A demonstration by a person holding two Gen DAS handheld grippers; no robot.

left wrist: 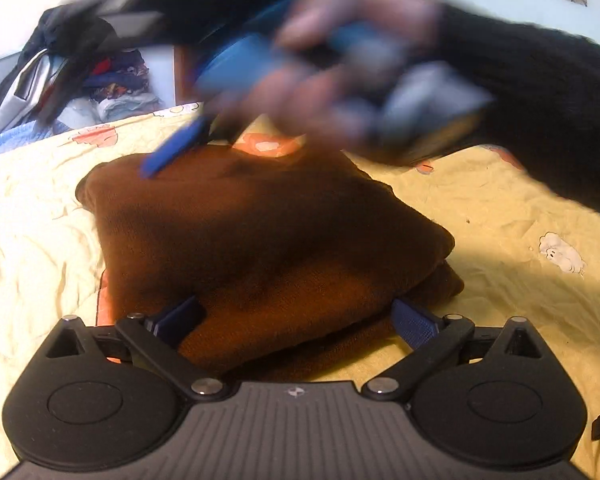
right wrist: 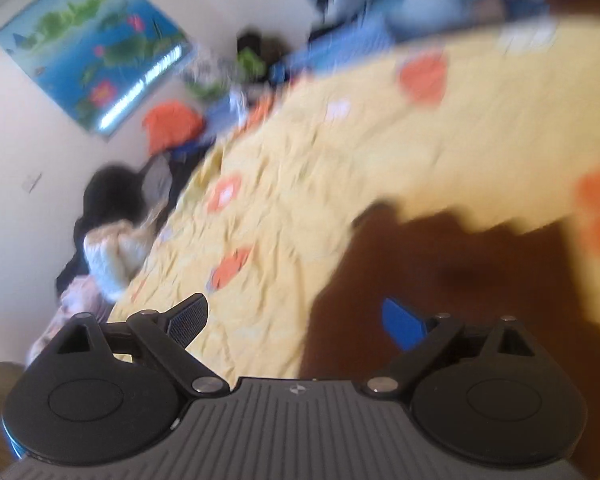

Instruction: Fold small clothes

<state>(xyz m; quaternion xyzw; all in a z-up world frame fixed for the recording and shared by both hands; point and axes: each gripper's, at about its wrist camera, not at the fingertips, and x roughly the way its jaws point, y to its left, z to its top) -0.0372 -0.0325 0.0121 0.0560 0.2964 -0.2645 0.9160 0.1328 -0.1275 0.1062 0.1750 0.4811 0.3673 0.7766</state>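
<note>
A brown knitted garment point(left wrist: 260, 240) lies folded in a thick square on the yellow flowered bedsheet point(left wrist: 500, 248). My left gripper point(left wrist: 296, 322) stands open at the garment's near edge, a pad on either side of the near corner, neither pressing on it. Above the far edge a person's hand point(left wrist: 340, 80) in a dark sleeve carries the right gripper, blurred, and one of its blue fingers point(left wrist: 172, 152) hangs just over the cloth. In the right wrist view my right gripper point(right wrist: 296, 320) is open and holds nothing, with the brown garment point(right wrist: 460, 280) under its right finger.
A heap of mixed clothes point(left wrist: 100, 76) sits at the back left beyond the bed. In the right wrist view more clothes point(right wrist: 112, 248) and an orange item point(right wrist: 172, 124) lie along the bed's left edge, under a wall poster point(right wrist: 92, 44). Bare sheet point(right wrist: 300, 180) spreads ahead.
</note>
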